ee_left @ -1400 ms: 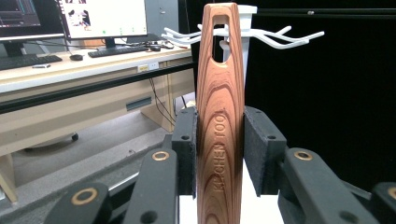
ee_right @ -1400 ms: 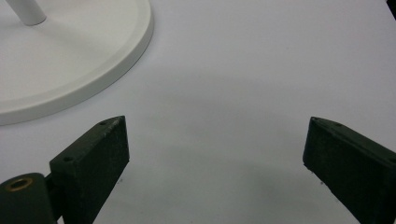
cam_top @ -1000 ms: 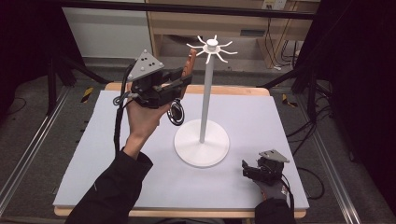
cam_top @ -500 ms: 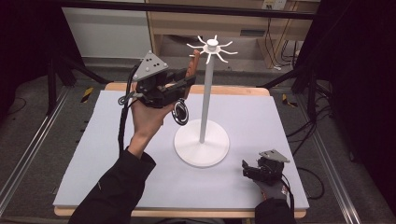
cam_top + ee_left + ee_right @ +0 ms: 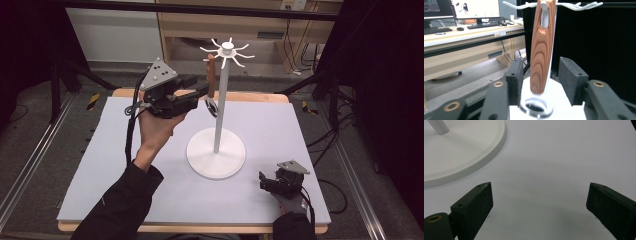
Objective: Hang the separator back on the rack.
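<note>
White table [image 5: 125, 170] w/ hook stand [image 5: 218, 125]; desk, monitors behind. Left gripper [image 5: 202, 92] jaws just opened, wooden-handled tool [image 5: 541, 50] now hangs free between them. Right gripper [image 5: 262, 181] spread, empty.

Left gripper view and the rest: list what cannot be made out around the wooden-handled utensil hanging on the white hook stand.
- Wooden-handled utensil: its shiny lower end is blurred and partly cut by the bottom edge in the left gripper view; too small in the high view.
- White hook stand: its post hides behind the handle in the left gripper view.
- Right tongs: gap too small in the high view.
</note>
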Tool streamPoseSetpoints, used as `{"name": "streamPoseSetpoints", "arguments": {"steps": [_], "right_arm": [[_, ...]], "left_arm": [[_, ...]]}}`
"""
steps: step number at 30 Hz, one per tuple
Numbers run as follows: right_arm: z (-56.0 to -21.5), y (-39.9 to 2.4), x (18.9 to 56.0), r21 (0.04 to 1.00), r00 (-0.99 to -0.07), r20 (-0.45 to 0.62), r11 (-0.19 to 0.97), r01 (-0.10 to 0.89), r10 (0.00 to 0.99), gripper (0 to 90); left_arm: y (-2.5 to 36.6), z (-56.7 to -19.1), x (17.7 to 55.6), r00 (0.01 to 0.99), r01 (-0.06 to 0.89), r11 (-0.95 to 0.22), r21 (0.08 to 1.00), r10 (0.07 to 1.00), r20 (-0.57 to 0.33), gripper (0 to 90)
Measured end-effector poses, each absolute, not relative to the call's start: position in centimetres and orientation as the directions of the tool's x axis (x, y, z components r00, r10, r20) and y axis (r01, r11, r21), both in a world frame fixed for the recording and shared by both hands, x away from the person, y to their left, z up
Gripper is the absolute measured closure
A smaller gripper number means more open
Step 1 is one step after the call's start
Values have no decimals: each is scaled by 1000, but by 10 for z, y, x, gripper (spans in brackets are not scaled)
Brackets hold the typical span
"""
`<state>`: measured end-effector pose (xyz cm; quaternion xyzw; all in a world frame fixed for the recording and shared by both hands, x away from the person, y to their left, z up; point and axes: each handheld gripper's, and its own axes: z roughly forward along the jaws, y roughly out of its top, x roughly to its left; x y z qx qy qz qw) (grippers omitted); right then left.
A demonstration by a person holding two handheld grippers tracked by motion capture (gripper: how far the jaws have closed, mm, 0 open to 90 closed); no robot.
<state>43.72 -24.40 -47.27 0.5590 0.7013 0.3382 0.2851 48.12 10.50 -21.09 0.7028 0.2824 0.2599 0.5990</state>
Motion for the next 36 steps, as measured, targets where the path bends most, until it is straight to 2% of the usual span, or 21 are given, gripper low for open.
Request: {"name": "streamPoseSetpoints", "arguments": {"steps": [4, 9, 10, 13, 26, 32, 36], "right_arm": [[-473, -244, 437, 792, -210, -24, 147, 592, 977, 75], [-474, -244, 438, 791, -207, -32, 151, 593, 978, 74], [-474, -243, 438, 791, -207, -33, 152, 593, 978, 75], [-474, -243, 438, 791, -206, -35, 153, 592, 978, 75], [-475, -243, 436, 792, -197, -33, 146, 593, 980, 68], [-476, -243, 436, 793, -197, -40, 151, 591, 980, 68], [-475, -243, 435, 795, -205, -35, 152, 588, 978, 66]], "left_arm": [[112, -216, 478, 701, 77, -140, 987, 712, 46, 461], [128, -231, 475, 700, 67, -144, 987, 712, 57, 428], [131, -236, 469, 701, 132, -127, 983, 713, -2, 418], [145, -250, 467, 696, 119, -136, 983, 718, 15, 400], [201, -325, 451, 630, 246, -174, 954, 777, -21, 334], [219, -369, 446, 582, 320, -226, 920, 813, -3, 320], [225, -384, 447, 559, 345, -236, 908, 829, 3, 309]]}}
